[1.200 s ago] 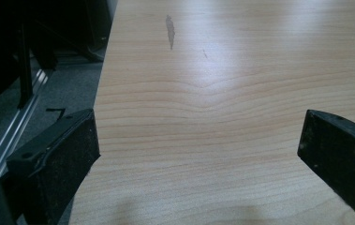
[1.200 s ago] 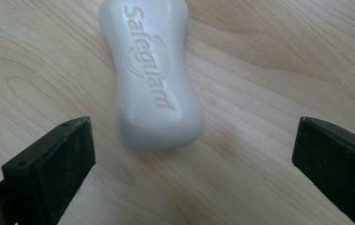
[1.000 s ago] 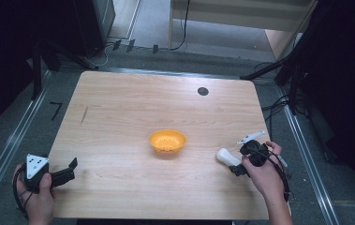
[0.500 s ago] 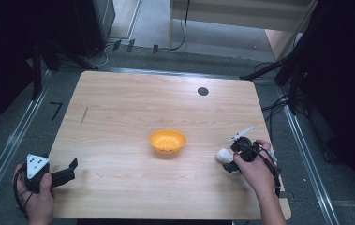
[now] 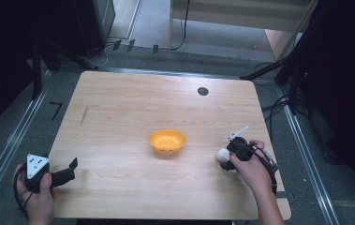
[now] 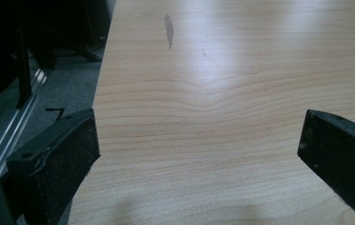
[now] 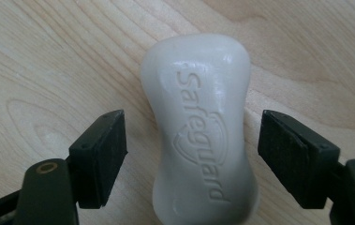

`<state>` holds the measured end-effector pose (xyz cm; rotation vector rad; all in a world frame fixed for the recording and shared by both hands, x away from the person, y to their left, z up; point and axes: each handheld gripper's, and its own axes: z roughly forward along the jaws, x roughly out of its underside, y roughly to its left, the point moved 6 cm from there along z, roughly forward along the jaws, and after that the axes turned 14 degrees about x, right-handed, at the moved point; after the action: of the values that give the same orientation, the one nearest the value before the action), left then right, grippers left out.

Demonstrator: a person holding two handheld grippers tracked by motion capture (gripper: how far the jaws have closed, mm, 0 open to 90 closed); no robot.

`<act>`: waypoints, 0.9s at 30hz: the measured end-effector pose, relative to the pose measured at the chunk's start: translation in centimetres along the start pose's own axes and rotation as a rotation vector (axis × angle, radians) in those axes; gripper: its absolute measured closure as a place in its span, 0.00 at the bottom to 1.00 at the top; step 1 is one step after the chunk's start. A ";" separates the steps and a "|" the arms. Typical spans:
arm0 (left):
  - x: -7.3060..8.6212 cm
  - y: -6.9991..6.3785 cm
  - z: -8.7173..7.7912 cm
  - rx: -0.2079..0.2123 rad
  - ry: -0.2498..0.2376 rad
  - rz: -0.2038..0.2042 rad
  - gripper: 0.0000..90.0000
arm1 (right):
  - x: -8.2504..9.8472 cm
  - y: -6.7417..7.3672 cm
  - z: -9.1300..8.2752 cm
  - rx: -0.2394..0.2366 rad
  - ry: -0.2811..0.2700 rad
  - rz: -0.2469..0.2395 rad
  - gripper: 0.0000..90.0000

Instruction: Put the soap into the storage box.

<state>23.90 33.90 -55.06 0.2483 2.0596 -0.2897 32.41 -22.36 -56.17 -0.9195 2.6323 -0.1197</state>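
A white bar of soap (image 7: 201, 136) stamped "Safeguard" lies flat on the wooden table (image 5: 119, 108), near its right edge (image 5: 222, 154). My right gripper (image 7: 191, 157) points down over it with one jaw on each side. Its jaws have just been closing, and a narrow gap shows between each pad and the soap. In the high view the right gripper (image 5: 231, 157) and the hand cover most of the bar. My left gripper (image 5: 70, 169) rests at the table's front left corner, open (image 6: 198, 140), with bare wood between its jaws.
An orange bowl (image 5: 167, 141) sits near the table's middle, left of the soap. A small black round cap (image 5: 203, 91) lies at the back right. A dark streak (image 5: 85, 115) marks the wood at the left. Metal rails and cables run along the floor around the table.
My right hand has moved left and down onto the soap, and its jaws now straddle the bar. The left hand has stayed put.
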 end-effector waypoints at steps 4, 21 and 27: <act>0.0 0.0 0.0 0.002 0.001 0.000 0.00 | 0.0 0.0 0.3 0.010 0.016 -0.006 0.33; 0.0 0.0 0.0 -0.002 0.000 0.003 0.00 | 0.0 -0.2 0.6 0.008 0.055 -0.019 0.54; 0.0 -0.1 0.0 -0.004 -0.002 0.001 0.00 | 0.2 -0.2 0.6 0.007 0.026 -0.039 0.55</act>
<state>23.86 33.86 -55.06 0.2469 2.0580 -0.2852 32.61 -22.59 -56.70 -0.9733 2.6373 -0.1510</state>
